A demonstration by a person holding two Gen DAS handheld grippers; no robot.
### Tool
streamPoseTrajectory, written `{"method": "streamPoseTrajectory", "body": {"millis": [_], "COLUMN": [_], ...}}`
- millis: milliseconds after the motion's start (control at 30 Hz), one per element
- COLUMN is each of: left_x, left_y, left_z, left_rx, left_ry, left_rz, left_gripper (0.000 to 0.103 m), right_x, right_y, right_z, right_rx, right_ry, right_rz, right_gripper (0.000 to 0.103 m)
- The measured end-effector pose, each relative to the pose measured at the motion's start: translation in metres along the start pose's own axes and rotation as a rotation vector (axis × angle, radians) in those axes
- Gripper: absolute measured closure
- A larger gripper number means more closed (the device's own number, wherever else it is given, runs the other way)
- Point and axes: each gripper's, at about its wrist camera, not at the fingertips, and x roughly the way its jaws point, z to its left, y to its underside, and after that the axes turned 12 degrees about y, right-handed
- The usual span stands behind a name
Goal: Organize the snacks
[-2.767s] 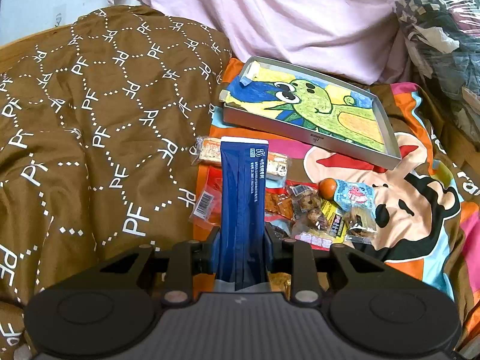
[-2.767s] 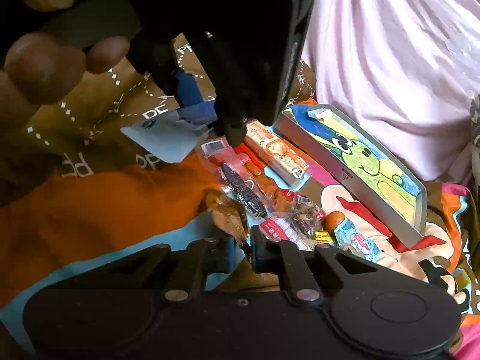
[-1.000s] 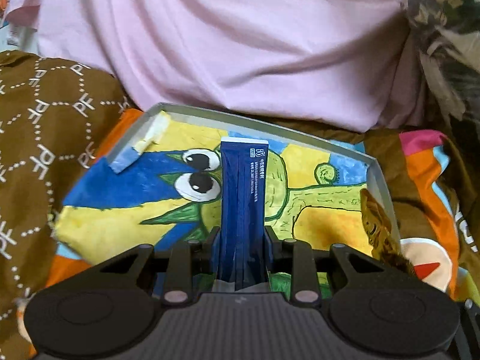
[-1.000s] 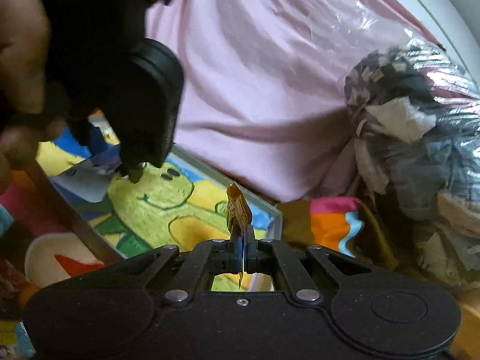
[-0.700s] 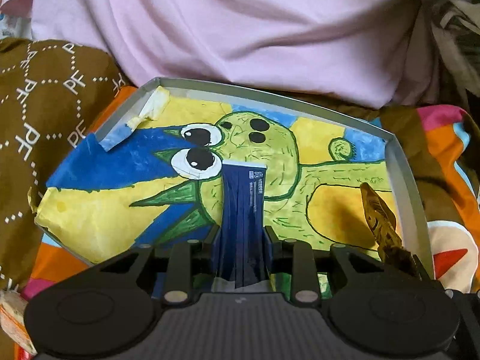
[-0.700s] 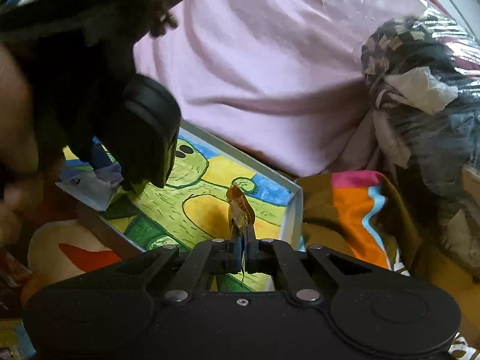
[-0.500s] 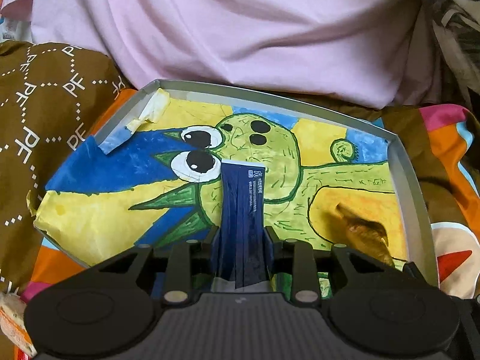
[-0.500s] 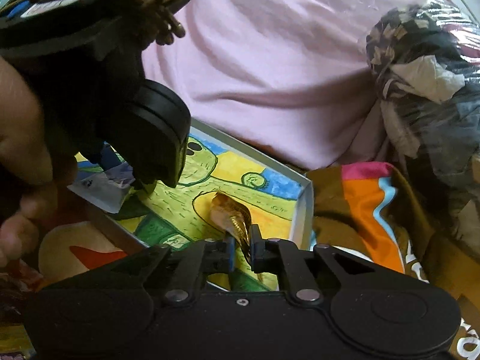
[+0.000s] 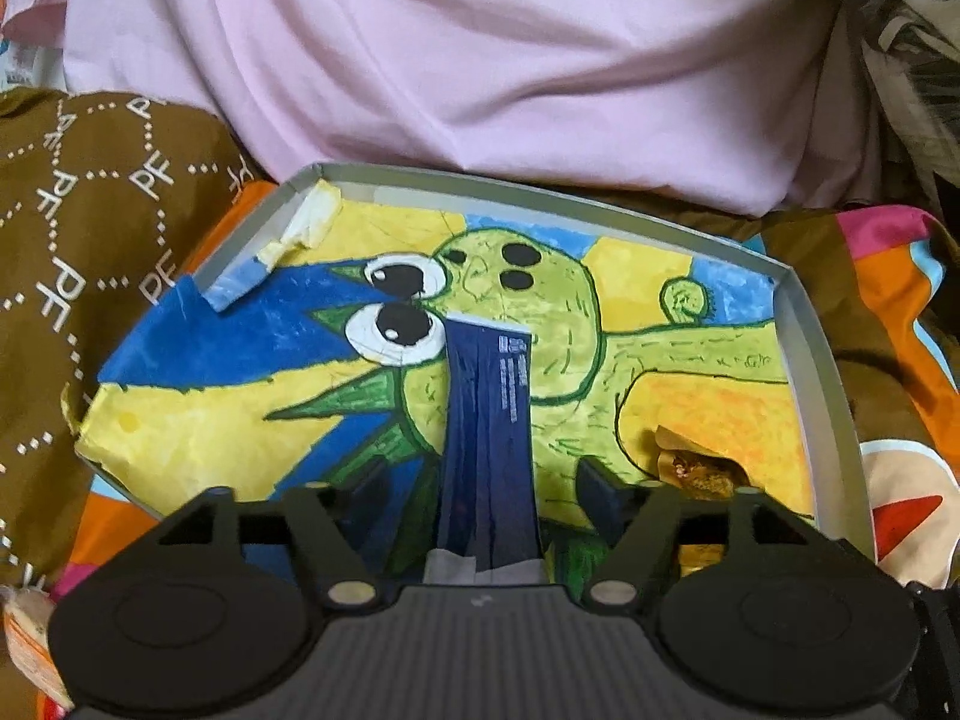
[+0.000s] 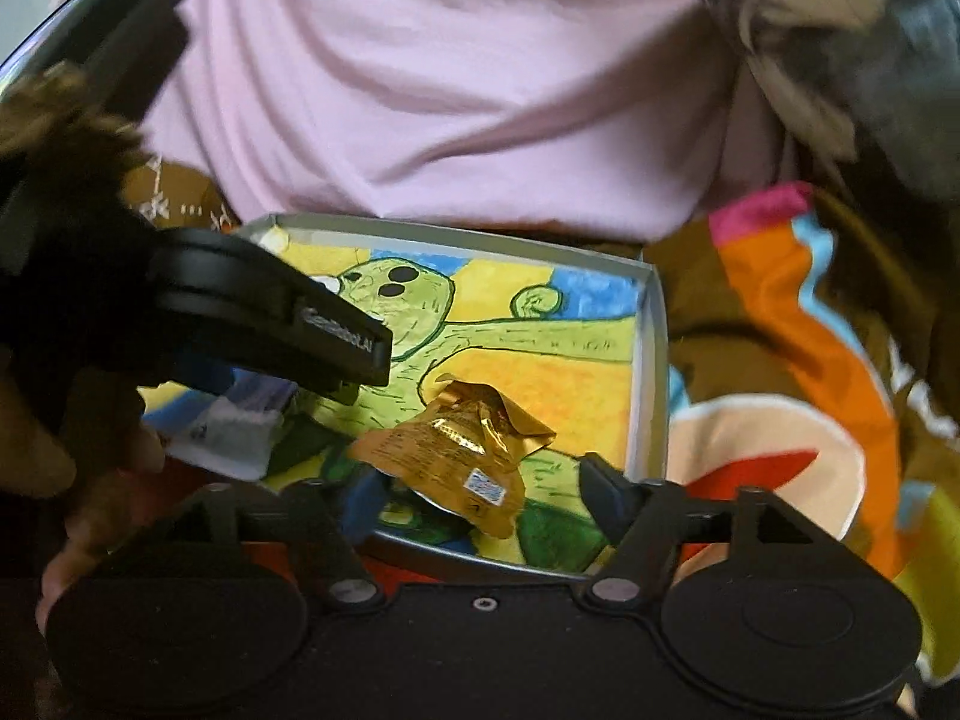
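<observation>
A grey tray (image 9: 804,336) lined with a green dinosaur painting lies on the bed. In the left wrist view a long dark blue snack packet (image 9: 486,420) rests on the painting between the fingers of my left gripper (image 9: 486,492). Its jaws are opening and the pads stand clear of the packet. In the right wrist view a crumpled gold snack packet (image 10: 462,450) lies in the tray (image 10: 651,360) near its right wall, between the spreading fingers of my right gripper (image 10: 483,495), untouched by the pads. The gold packet (image 9: 696,468) also shows in the left wrist view.
A pink cloth (image 9: 480,60) is heaped behind the tray. A brown patterned quilt (image 9: 90,228) lies to the left and a bright cartoon blanket (image 10: 810,360) to the right. The left gripper's body (image 10: 270,312) and a hand (image 10: 102,510) fill the right view's left side.
Both grippers went from shut to open. The blue packet now lies loose between the left fingers. The gold packet tipped out of the right fingers and lies flat in the tray.
</observation>
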Motion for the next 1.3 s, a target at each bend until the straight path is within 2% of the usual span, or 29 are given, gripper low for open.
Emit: {"method": "streamPoseTrajectory", "body": {"millis": [33, 167, 233, 333, 567, 833, 1000, 1300], "left_x": [-0.002, -0.013, -0.021, -0.036, -0.089, -0.154, -0.188, -0.229], "left_y": [-0.001, -0.004, -0.004, -0.006, -0.003, 0.022, 0.050, 0.094], "left_z": [0.000, 0.001, 0.002, 0.004, 0.015, 0.022, 0.030, 0.048], "left_rx": [0.000, 0.006, 0.010, 0.018, 0.045, 0.130, 0.146, 0.152], "left_ry": [-0.002, -0.005, -0.019, -0.036, -0.073, -0.140, -0.160, -0.177], "left_rz": [-0.006, -0.039, -0.058, -0.099, -0.204, -0.289, -0.291, -0.261], "left_gripper": [0.020, 0.011, 0.003, 0.001, 0.000, 0.000, 0.000, 0.000], "right_x": [0.000, -0.005, -0.010, -0.022, -0.055, -0.111, -0.149, -0.204], "right_y": [0.000, 0.000, -0.001, -0.003, -0.006, 0.000, 0.003, 0.026], "right_z": [0.000, 0.001, 0.000, -0.001, -0.008, -0.022, -0.025, -0.005], "right_rx": [0.007, 0.041, 0.064, 0.097, 0.203, 0.237, 0.237, 0.173], "right_ry": [-0.003, -0.021, -0.028, -0.035, -0.037, -0.013, 0.012, 0.017], "right_rz": [0.003, -0.009, -0.032, -0.077, -0.127, -0.156, -0.185, -0.192], "right_gripper": [0.024, 0.012, 0.005, 0.001, 0.001, 0.001, 0.001, 0.001]}}
